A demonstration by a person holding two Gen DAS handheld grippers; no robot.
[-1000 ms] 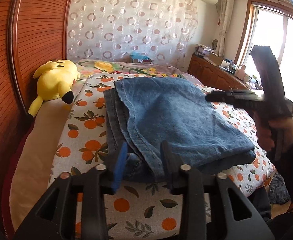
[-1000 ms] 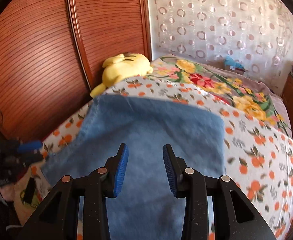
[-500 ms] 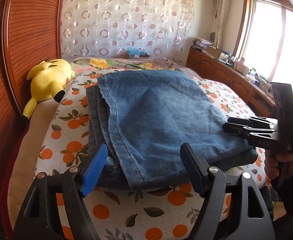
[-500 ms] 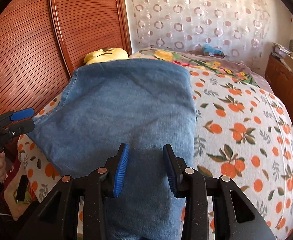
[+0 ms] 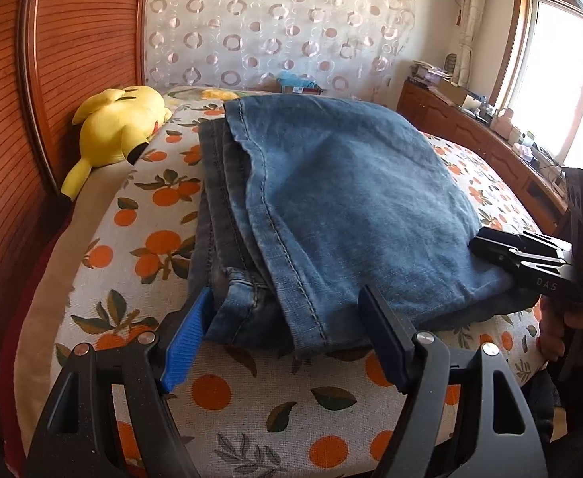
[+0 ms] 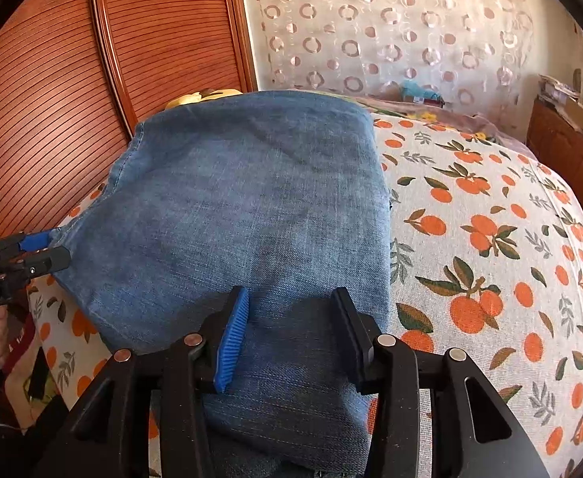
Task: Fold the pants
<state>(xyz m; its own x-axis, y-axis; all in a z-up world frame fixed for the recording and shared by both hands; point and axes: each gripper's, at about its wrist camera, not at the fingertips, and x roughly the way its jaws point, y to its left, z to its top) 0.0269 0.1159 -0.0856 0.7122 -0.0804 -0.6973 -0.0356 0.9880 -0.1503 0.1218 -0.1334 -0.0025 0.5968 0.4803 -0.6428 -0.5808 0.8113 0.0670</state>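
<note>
Plush (image 5: pixel 120 127) sits at the bed's (image 5: pixel 251 410) far left corner, by the headboard. Left gripper (image 5: pixel 287 338) has its jaws wide apart, straddling the near hem corner of the jeans (image 5: pixel 351 199) without pinching; they've opened since a second ago. Jeans lie folded mid-bed, long axis running away from both grippers. Right gripper (image 6: pixel 287 338) is half open over the near fold, jaws just opened a bit more, denim under them but not clamped. Both hands lower and closer than before
</note>
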